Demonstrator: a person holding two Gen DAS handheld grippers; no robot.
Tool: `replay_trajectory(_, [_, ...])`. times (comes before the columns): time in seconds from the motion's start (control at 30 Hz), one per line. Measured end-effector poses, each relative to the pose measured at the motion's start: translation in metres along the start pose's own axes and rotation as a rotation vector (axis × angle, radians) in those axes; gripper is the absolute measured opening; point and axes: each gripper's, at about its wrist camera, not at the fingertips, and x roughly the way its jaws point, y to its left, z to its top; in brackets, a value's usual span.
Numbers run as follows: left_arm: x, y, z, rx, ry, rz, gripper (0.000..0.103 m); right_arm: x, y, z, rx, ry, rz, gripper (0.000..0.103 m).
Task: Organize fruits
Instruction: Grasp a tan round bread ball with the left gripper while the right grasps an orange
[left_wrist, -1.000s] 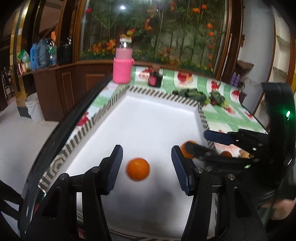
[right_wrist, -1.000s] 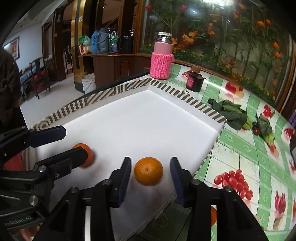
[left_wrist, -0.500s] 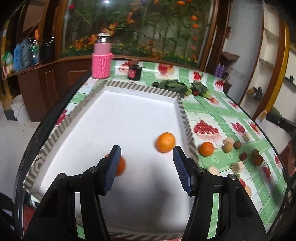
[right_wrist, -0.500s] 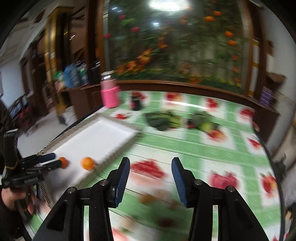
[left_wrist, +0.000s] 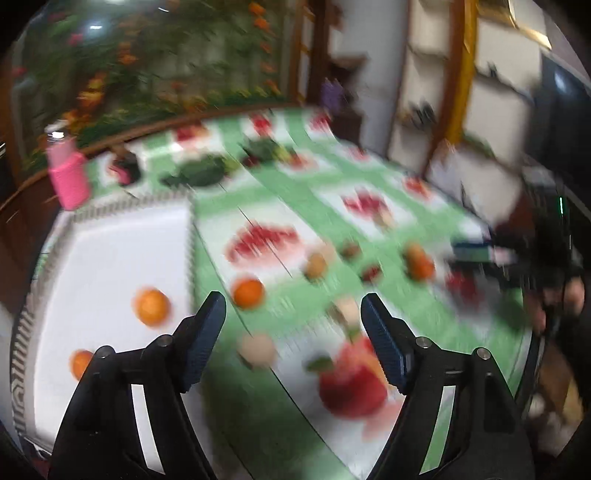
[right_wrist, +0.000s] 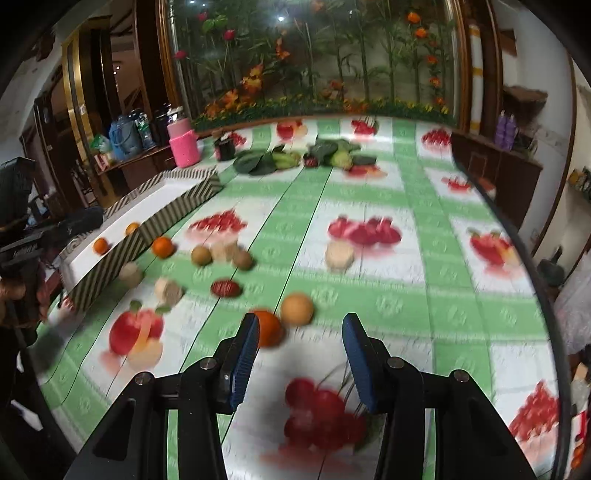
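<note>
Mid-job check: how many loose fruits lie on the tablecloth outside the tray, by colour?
orange fruits: 2
brown fruits: 2
pale beige pieces: 4
dark red fruit: 1
yellow-tan fruit: 1
Total: 10

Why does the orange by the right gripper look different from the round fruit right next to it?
The orange is deep, bright orange; the round fruit beside it is paler and tan-yellow. The orange sits nearer the right gripper, partly hidden behind its left finger, while the round fruit lies farther off, fully visible. The orange looks slightly bigger, though blur makes that uncertain. Both are round, lie on the green tablecloth, and neither is held: the jaws are open.
</note>
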Motion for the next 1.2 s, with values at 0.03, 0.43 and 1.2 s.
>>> replay_trajectory(0.03, [0.007, -0.002, -0.004, 0.003, 0.034, -0.01, 0.076, 0.003, 0.003, -0.001, -0.008, 0.005, 0.011, 0.045])
replay_trajectory(0.43, [0.04, 0.006, -0.014, -0.009, 0.141, 0.002, 0.076, 0.052, 0.022, 0.009, -0.056, 0.124, -0.014, 0.039])
replay_trajectory(1.2, [0.041, 0.002, -0.008, -0.016, 0.157, 0.097, 0.028, 0.049, 0.025, 0.011, -0.055, 0.056, -0.014, 0.031])
